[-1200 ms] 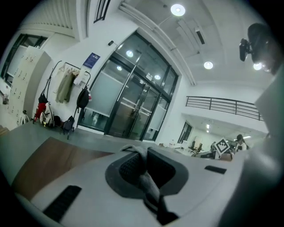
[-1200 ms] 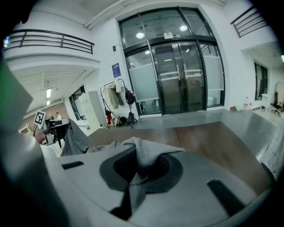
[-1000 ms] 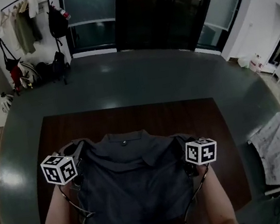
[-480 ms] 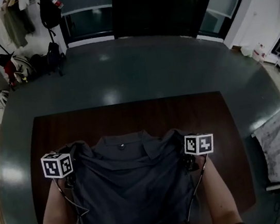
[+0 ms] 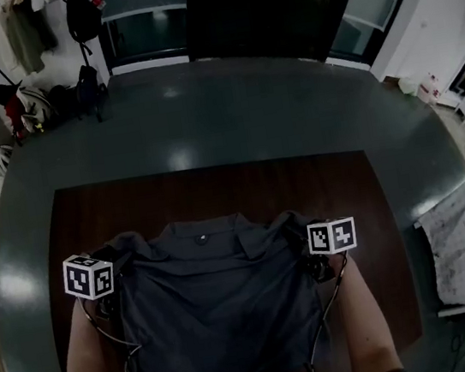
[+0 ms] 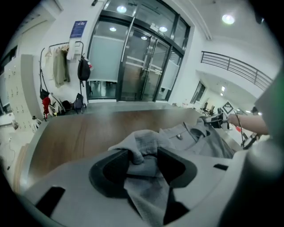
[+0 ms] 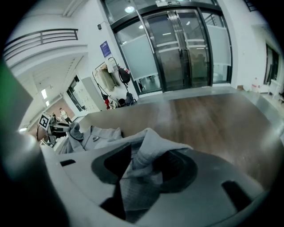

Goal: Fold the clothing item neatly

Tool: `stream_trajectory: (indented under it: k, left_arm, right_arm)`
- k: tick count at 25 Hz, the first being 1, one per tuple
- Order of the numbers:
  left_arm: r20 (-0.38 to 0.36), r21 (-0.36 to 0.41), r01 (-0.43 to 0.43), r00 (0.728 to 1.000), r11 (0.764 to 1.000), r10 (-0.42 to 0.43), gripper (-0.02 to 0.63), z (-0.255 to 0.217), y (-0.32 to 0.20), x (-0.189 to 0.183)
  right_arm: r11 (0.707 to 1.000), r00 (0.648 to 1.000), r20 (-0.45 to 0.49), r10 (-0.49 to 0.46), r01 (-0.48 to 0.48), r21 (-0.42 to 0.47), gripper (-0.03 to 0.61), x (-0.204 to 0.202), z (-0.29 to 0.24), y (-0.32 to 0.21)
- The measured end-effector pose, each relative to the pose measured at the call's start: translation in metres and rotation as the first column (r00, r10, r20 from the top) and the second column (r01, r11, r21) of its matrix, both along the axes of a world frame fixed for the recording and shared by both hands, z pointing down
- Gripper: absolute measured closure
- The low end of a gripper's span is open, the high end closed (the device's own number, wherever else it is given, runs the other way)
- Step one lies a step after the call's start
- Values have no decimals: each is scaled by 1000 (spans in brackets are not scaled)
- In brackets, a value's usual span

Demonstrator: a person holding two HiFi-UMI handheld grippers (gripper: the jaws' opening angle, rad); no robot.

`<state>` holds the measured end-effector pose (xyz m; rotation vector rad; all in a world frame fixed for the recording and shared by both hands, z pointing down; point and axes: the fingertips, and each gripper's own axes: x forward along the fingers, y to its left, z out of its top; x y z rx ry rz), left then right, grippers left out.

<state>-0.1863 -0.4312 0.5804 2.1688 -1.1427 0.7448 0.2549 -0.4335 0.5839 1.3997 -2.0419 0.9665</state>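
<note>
Dark wooden table point(image 5: 216, 193) bears a rumpled grey collared shirt point(image 5: 216, 305).

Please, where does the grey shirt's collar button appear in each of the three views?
Head view: button low, slightly left of centre.
Left gripper view: button right of centre, a little below the middle.
Right gripper view: button left of centre, a little below the middle.
Shared landmark: coat rack.
</note>
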Motion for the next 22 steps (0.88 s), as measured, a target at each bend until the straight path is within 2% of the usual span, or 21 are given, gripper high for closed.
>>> stream_trajectory:
  k: [2,4,6,7,10,14,16,17,19,21,22]
  left_arm:
    - [30,1,-21,999,1000,21,422,1,13,-2]
    - [40,14,-8,999,1000,8,420,-2,24,-10]
    - [16,26,26,1000,999,-26,420,-5,34,-20]
    - [0,29,42,999,999,-42,420,-7,39,-25]
    - [-24,39,77,997,996,-76,420,-14,51,-37]
    - [-95,58,73,993,996,-68,420,-31,73,-27]
    - [-139,53,41,990,998,-33,420,-35,85,-8]
    - [-155,46,23,988,999,-16,420,-35,90,2]
    - [-159,32,-4,987,999,9,420,-28,93,20]
    - [-119,33,-35,992,999,39,420,-19,92,37]
    - [-93,38,-62,994,997,65,420,-16,91,47]
  right_arm:
    - [1000,999,24,24,-24,5,414,3,-7,5]
    - [999,999,-28,33,-32,35,414,8,-16,10]
    - [998,997,-70,30,-26,65,414,10,-26,15]
    - [997,998,-41,40,-37,72,414,9,-32,17]
    - [992,987,123,101,-110,68,414,9,-51,21]
    - [980,990,118,76,-96,174,414,0,-79,31]
    - [980,991,119,59,-81,182,414,-9,-80,39]
    - [986,993,111,49,-66,156,414,-14,-73,44]
    - [995,999,36,-4,0,101,414,-26,-56,54]
    - [988,990,-86,-115,122,92,414,-45,-41,64]
    - [975,971,-152,-183,199,98,414,-57,-36,67]
